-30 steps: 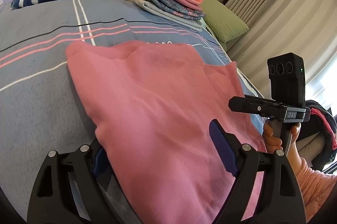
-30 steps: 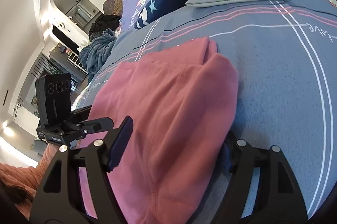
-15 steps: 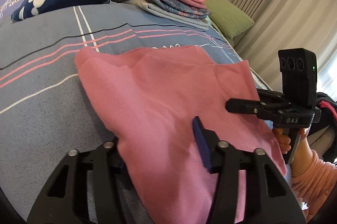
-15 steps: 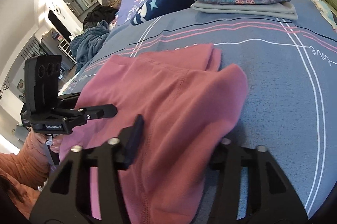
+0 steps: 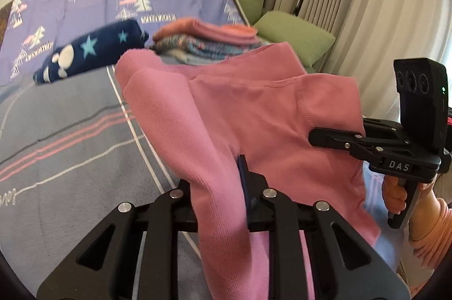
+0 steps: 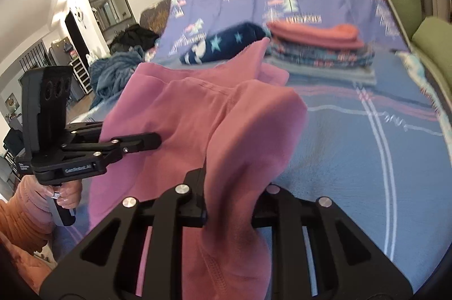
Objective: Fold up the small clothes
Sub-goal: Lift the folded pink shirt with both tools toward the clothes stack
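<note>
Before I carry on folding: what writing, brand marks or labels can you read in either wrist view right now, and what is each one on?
"DAS": on the right gripper, on its body.
"GenRobot.AI": on the left gripper, on its body; the smaller label beside it is too small to read.
Lettering under the trees on the purple bedcover: blurred, unreadable.

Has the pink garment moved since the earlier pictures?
Yes. The pink garment has risen off the bed: its far edge now overlaps the folded stack. Both grippers' jaws have just been closing on it.

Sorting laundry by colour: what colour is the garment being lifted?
Pink garment; clearest in the left wrist view.
</note>
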The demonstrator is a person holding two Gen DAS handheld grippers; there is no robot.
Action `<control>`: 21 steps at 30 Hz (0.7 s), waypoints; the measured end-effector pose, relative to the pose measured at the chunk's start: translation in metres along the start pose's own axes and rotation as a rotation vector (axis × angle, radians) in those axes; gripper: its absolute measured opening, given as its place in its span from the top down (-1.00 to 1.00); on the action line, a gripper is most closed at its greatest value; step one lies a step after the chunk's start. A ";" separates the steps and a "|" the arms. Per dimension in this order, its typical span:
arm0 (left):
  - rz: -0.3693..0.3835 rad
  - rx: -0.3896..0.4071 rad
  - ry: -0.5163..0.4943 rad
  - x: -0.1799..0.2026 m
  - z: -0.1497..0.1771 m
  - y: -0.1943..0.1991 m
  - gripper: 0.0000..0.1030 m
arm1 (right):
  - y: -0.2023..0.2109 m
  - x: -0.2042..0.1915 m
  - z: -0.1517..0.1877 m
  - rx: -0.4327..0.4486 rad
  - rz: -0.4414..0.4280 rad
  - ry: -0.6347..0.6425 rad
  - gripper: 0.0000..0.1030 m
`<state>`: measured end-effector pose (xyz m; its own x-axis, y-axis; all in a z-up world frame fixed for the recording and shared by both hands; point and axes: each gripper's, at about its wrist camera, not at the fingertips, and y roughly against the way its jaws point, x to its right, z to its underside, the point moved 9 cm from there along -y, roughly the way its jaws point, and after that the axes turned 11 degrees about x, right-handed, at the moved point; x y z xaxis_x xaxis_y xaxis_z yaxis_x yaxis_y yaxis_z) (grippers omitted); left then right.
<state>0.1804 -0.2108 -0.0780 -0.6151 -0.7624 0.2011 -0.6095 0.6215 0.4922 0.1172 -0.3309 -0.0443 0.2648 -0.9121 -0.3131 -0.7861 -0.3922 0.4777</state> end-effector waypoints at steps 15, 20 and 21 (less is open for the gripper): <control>0.045 0.232 -0.154 0.064 -0.115 0.058 0.63 | 0.100 -0.026 -0.103 0.297 0.125 0.149 0.64; 0.052 0.260 -0.179 0.080 -0.173 0.050 0.63 | 0.111 -0.003 -0.163 0.358 0.158 0.141 0.64; 0.050 0.265 -0.180 0.082 -0.187 0.046 0.63 | 0.110 0.003 -0.175 0.366 0.165 0.136 0.64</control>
<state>0.1954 -0.2787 0.1200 -0.7118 -0.7002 0.0549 -0.6706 0.7008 0.2434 0.1295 -0.3982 0.1509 0.1704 -0.9763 -0.1337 -0.9643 -0.1931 0.1812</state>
